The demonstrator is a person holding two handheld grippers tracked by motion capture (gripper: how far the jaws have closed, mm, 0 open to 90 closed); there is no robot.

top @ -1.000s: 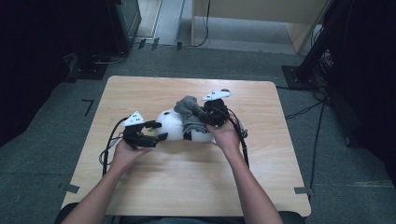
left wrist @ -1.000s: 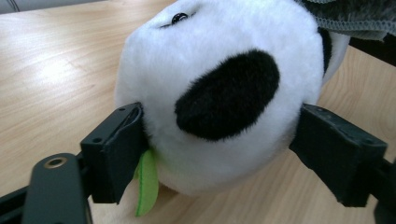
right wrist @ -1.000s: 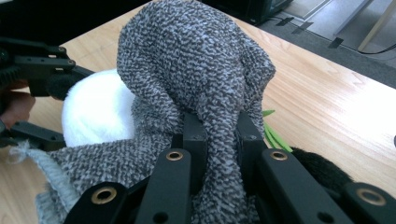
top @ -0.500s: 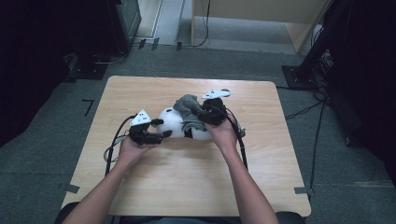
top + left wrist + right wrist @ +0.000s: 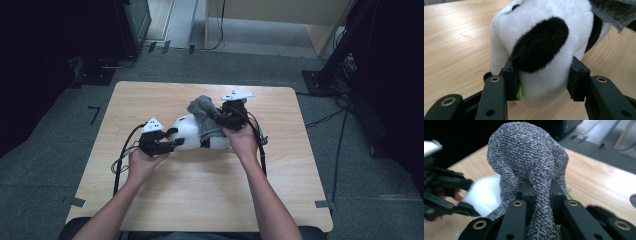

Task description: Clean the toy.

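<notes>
The plush toy (image 5: 192,134) lies near the middle of the bench (image 5: 200,200), a soft white body with black patches, one broad black patch facing my left camera, and a small green tag showing by one pad. A grey knitted sock (image 5: 205,111) is bunched over its far end, standing up in a rounded hump. My left hand-held gripper (image 5: 172,141) comes in low from the left, nearly level, and its jaws have just been closing; the pads now press into the white fur on both sides. My right hand-held gripper (image 5: 220,119) reaches from the right, pinched narrow on a fold of the sock. Both forearms run up from the near edge. The wood is bare in front of me and to both sides; the bench's far edge lies just beyond the sock.
</notes>
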